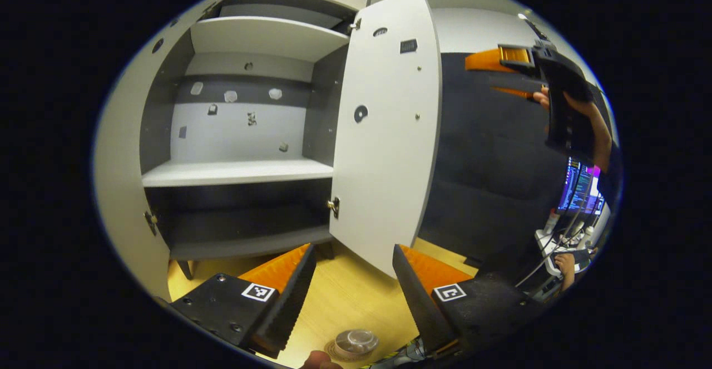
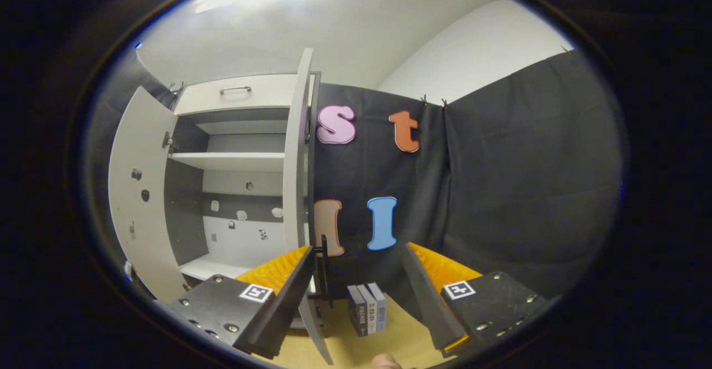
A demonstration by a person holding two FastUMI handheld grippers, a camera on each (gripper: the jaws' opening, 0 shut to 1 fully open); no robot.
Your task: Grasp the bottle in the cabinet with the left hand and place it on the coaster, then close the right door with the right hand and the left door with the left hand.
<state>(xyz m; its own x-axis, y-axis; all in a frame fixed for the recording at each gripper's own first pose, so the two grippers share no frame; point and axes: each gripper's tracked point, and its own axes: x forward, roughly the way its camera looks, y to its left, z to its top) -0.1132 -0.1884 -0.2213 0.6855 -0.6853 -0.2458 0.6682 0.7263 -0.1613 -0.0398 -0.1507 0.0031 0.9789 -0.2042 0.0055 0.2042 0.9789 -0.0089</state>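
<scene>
We are holding the left gripper (image 1: 354, 280) with its jaws spread wide and nothing between them. Just below the jaws, at the near edge of the worktop (image 1: 345, 296), the bottle (image 1: 356, 341) is standing on the coaster (image 1: 336, 351), seen from above. Ahead of the jaws the right door (image 1: 386, 129) is hanging open, edge toward us, and to the left of it the cabinet (image 1: 239, 171) is showing bare shelves. Far off to the upper right, a hand is holding the right gripper (image 1: 517, 74).

We are holding the right gripper (image 2: 356, 280) with its jaws spread too, gripping nothing. Between them, farther off, a few books (image 2: 367, 308) are standing on the worktop. The right door (image 2: 295, 180) is rising just above the left jaw, and the left door (image 2: 139, 191) is standing open beyond it.
</scene>
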